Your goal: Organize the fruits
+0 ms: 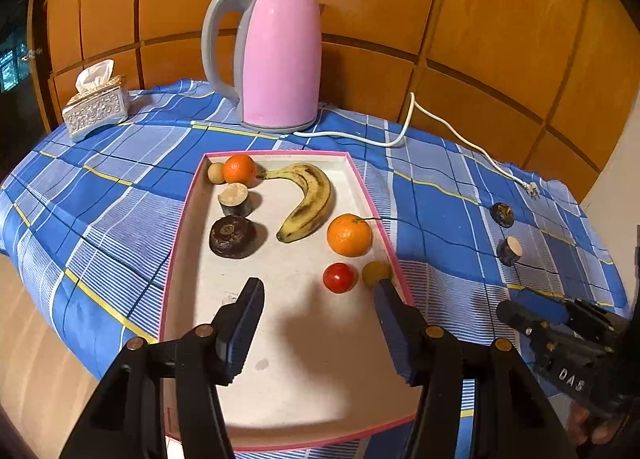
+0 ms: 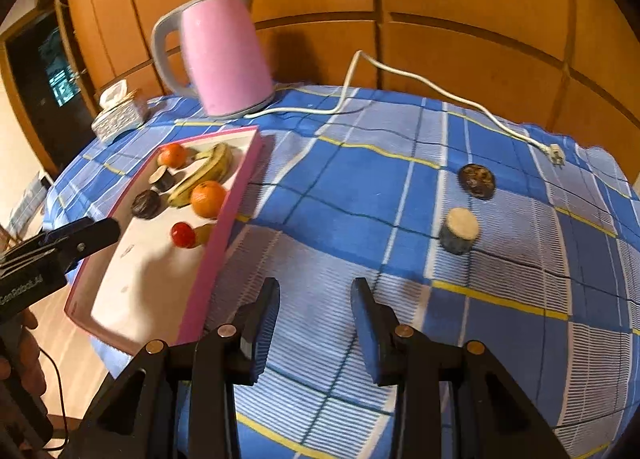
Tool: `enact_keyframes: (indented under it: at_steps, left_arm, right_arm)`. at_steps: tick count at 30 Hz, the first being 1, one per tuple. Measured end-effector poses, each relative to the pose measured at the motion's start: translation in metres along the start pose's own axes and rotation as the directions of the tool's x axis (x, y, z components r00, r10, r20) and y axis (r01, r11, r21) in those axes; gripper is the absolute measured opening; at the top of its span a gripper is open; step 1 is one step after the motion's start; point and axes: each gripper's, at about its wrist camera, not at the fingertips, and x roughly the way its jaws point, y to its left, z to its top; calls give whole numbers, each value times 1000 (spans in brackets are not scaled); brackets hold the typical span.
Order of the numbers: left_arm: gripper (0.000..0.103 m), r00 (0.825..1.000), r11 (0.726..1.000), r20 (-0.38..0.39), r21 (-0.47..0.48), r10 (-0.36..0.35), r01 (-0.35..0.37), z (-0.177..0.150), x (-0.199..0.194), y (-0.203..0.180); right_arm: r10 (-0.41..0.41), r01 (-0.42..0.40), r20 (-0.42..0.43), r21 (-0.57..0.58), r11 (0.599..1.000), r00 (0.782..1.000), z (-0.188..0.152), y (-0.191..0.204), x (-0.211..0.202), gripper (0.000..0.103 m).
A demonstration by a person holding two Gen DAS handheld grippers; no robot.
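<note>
Where hidden rightward, beige fruit (image 1: 216, 172).

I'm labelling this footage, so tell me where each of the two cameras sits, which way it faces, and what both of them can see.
Left wrist: on the left gripper, looking down along its open fingers into the pink-rimmed tray of fruit; the right gripper shows at the right edge.
Right wrist: on the right gripper, over the checked cloth beside the tray, facing two dark pieces; the left gripper and a hand show at left.
Shared: tray, banana, pink kettle, tissue box.
</note>
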Motion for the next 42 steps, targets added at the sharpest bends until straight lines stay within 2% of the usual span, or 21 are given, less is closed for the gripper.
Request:
enact_keyframes:
  at_steps: [9, 18, 22, 29, 42]
  left_arm:
    - [58, 999, 999, -15, -21, 33, -33, -3, 6, 15]
    - [57, 998, 996, -8, -60, 66, -67, -4, 4, 36]
    - [57, 998, 997, 0, -52, 63, -63, -4, 2, 35]
    - [57, 1000, 1000, 0, -1, 14, -14, -4, 0, 16]
    - [57, 998, 994, -40, 93, -45, 48, -8, 6, -22]
  right_arm:
    - [-13, 14, 9, -78, 997, 1000, -4, 21, -1, 37]
    - [5, 12, 66, -269, 963, 998, -12, 65, -9, 37]
    - [3, 12, 59, -254, 967, 998, -13, 64, -7, 37]
    - [-40, 49, 62, -152, 987, 997, -9, 40, -8, 37]
    - [-108, 111, 59, -43, 993, 992, -14, 0, -12, 37]
